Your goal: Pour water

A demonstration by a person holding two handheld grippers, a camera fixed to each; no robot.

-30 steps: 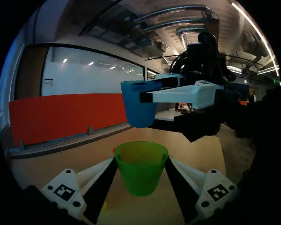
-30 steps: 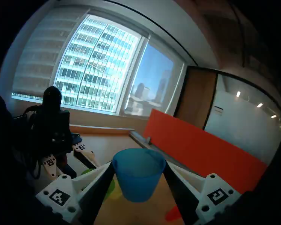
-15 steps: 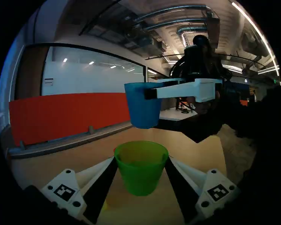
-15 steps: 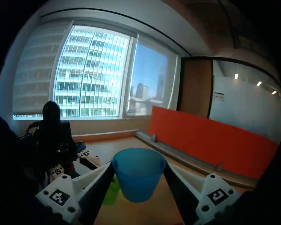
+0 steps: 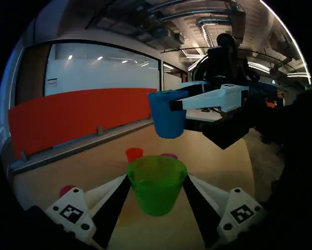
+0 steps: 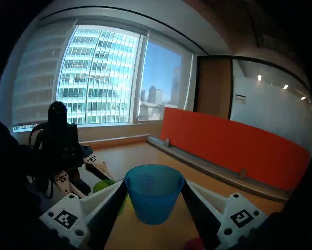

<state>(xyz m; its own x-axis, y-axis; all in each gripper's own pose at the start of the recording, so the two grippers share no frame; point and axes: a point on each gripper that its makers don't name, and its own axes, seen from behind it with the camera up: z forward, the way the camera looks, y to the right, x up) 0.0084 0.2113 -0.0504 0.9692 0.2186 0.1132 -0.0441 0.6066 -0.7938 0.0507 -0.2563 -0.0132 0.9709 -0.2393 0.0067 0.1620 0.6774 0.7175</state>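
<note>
Two small tapered plastic cups are held above a pale wooden bench, one in each hand-held tool. The left tool pinches a translucent green plastic cup between its two white-and-black fingers, pressing on opposite sides of the wall just below the rim. The right tool grips an opaque blue plastic cup in the same way. In the left gripper view the blue cup hangs close to upright, higher than the green cup and a little to its right, apart from it. Both cups are smooth, thin-walled and wider at the top, so they probably weigh little and flex slightly under pressure. A squeeze across the upper wall looks the safest hold, since the taper would resist sliding down through the fingers. The glossy plastic may slip if the cup is tilted quickly. A faint line inside the green cup may be liquid, but whether either cup holds water cannot be told. On the bench beyond sit a small red cup and a small pink cup. An orange wall panel runs behind.
</note>
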